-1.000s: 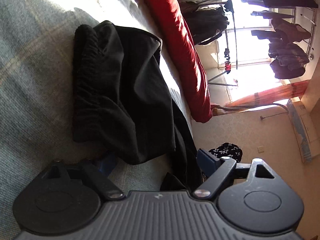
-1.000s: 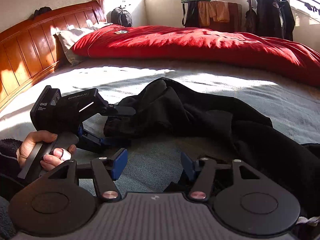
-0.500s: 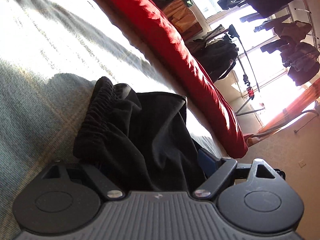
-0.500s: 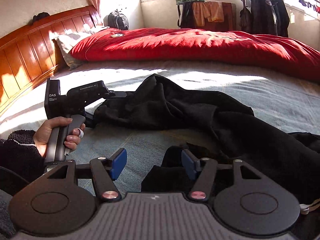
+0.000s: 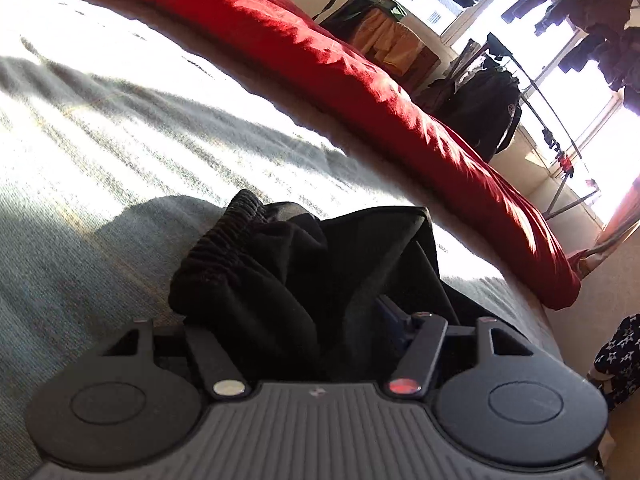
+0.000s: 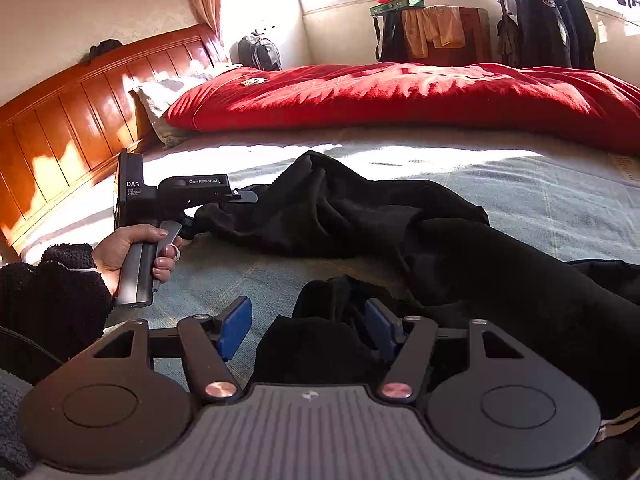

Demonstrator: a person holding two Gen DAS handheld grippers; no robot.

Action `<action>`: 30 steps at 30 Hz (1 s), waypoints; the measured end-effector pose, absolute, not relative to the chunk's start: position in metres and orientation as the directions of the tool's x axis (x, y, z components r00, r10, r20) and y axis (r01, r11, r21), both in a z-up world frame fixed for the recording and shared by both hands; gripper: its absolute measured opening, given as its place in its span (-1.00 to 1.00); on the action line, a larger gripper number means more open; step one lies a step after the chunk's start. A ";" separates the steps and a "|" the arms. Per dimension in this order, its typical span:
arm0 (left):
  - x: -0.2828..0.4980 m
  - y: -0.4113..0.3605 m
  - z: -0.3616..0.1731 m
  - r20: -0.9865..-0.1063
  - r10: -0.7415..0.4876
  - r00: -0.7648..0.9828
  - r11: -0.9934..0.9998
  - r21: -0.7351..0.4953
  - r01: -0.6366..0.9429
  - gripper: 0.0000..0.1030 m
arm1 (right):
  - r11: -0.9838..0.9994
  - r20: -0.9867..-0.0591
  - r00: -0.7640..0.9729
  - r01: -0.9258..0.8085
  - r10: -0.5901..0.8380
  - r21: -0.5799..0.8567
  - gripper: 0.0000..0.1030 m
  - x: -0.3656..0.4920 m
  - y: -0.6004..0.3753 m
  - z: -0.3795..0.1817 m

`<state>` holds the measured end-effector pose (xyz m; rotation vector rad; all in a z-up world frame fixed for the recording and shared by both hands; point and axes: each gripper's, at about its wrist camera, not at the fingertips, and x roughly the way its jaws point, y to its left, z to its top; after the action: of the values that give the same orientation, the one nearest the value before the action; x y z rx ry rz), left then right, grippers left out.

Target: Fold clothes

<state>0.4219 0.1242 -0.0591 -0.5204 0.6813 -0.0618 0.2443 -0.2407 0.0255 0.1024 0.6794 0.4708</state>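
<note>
Now a pair of black trousers lies crumpled across the grey-blue sheet of the bed, its bulk in the middle of the near half and one long part trailing off toward the near right edge. Its gathered elastic waistband shows in the left wrist view, bunched on top of the heap. The left gripper has that waistband end heaped between its fingers; the cloth hides both tips, so I cannot tell whether the jaws are pressed onto it or merely around it. In the right wrist view this same gripper reaches into the left end of the garment, held by the person's left hand in a dark fleecy sleeve. The right gripper stands with its blue-padded jaws apart: a fold of the black cloth sits between them, against the right pad, while the left pad is clear of it over bare sheet. A red duvet lies along the far edge of the bed, with a pillow at its left end beside the wooden headboard. Dark jackets hang on a rail by the window beyond.
</note>
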 end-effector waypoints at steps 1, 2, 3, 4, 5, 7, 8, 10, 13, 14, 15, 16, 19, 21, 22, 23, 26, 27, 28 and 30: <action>0.423 0.123 -0.057 -0.598 -0.195 0.777 0.886 -0.448 -0.123 -0.15 | 0.894 -0.578 0.683 -0.375 0.446 0.247 0.30 0.243 -0.245 0.025; 0.425 0.121 -0.055 -0.613 -0.164 0.773 0.908 -0.401 -0.125 -0.23 | 0.898 -0.577 0.689 -0.362 0.439 0.251 0.30 0.242 -0.249 0.024; 0.426 0.119 -0.053 -0.622 -0.133 0.772 0.925 -0.357 -0.129 -0.37 | 0.901 -0.575 0.694 -0.350 0.433 0.255 0.30 0.241 -0.252 0.024; 0.426 0.119 -0.050 -0.624 -0.110 0.773 0.937 -0.326 -0.130 -0.49 | 0.905 -0.574 0.700 -0.338 0.426 0.260 0.30 0.240 -0.255 0.023; 0.427 0.119 -0.048 -0.626 -0.088 0.775 0.947 -0.294 -0.130 -0.53 | 0.908 -0.573 0.705 -0.326 0.419 0.264 0.30 0.239 -0.258 0.022; 0.432 0.123 -0.042 -0.620 -0.064 0.782 0.957 -0.260 -0.128 -0.64 | 0.912 -0.572 0.710 -0.312 0.411 0.267 0.30 0.238 -0.261 0.021; 0.436 0.126 -0.038 -0.616 -0.056 0.786 0.960 -0.249 -0.127 -0.66 | 0.914 -0.573 0.713 -0.304 0.404 0.267 0.30 0.237 -0.261 0.021; 0.443 0.133 -0.030 -0.606 -0.041 0.795 0.964 -0.232 -0.127 -0.70 | 0.919 -0.576 0.716 -0.295 0.394 0.262 0.30 0.237 -0.261 0.021; 0.451 0.144 -0.022 -0.598 -0.030 0.801 0.967 -0.222 -0.129 -0.72 | 0.924 -0.580 0.719 -0.287 0.383 0.254 0.30 0.242 -0.265 0.026; 0.452 0.148 -0.022 -0.600 -0.031 0.799 0.965 -0.226 -0.131 -0.72 | 0.925 -0.580 0.720 -0.285 0.380 0.252 0.30 0.243 -0.267 0.027; 0.453 0.151 -0.022 -0.602 -0.033 0.797 0.964 -0.230 -0.134 -0.72 | 0.926 -0.581 0.721 -0.283 0.377 0.250 0.30 0.245 -0.269 0.029; 0.454 0.155 -0.022 -0.605 -0.035 0.796 0.963 -0.234 -0.136 -0.72 | 0.929 -0.583 0.723 -0.280 0.371 0.243 0.30 0.249 -0.273 0.032; 0.457 0.167 -0.023 -0.612 -0.040 0.790 0.959 -0.246 -0.143 -0.72 | 0.942 -0.585 0.738 -0.268 0.336 0.203 0.30 0.262 -0.286 0.044; 0.459 0.175 -0.023 -0.616 -0.043 0.786 0.956 -0.255 -0.147 -0.72 | 0.947 -0.582 0.747 -0.262 0.321 0.186 0.30 0.277 -0.298 0.053; 0.460 0.179 -0.023 -0.618 -0.045 0.785 0.954 -0.259 -0.150 -0.71 | 0.949 -0.580 0.751 -0.259 0.314 0.178 0.29 0.285 -0.304 0.057; 0.461 0.183 -0.024 -0.623 -0.050 0.781 0.952 -0.265 -0.151 -0.71 | 0.952 -0.582 0.753 -0.254 0.306 0.172 0.29 0.293 -0.307 0.059; 0.456 0.187 -0.042 -0.673 -0.136 0.727 0.934 -0.332 -0.134 -0.50 | 0.953 -0.589 0.750 -0.254 0.301 0.163 0.28 0.317 -0.313 0.062; 0.453 0.187 -0.046 -0.683 -0.155 0.714 0.930 -0.346 -0.128 -0.33 | 0.951 -0.592 0.744 -0.264 0.309 0.163 0.28 0.324 -0.313 0.063; 0.451 0.188 -0.050 -0.691 -0.176 0.701 0.925 -0.359 -0.122 -0.26 | 0.948 -0.595 0.739 -0.274 0.316 0.164 0.28 0.331 -0.312 0.063; 0.447 0.189 -0.047 -0.686 -0.224 0.692 0.917 -0.388 -0.088 0.09 | 0.942 -0.610 0.722 -0.302 0.326 0.146 0.27 0.346 -0.305 0.062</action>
<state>0.4471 0.1888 -0.0467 -0.4134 0.8085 -0.0782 0.3456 -0.3052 0.0618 0.0373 0.6812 0.3468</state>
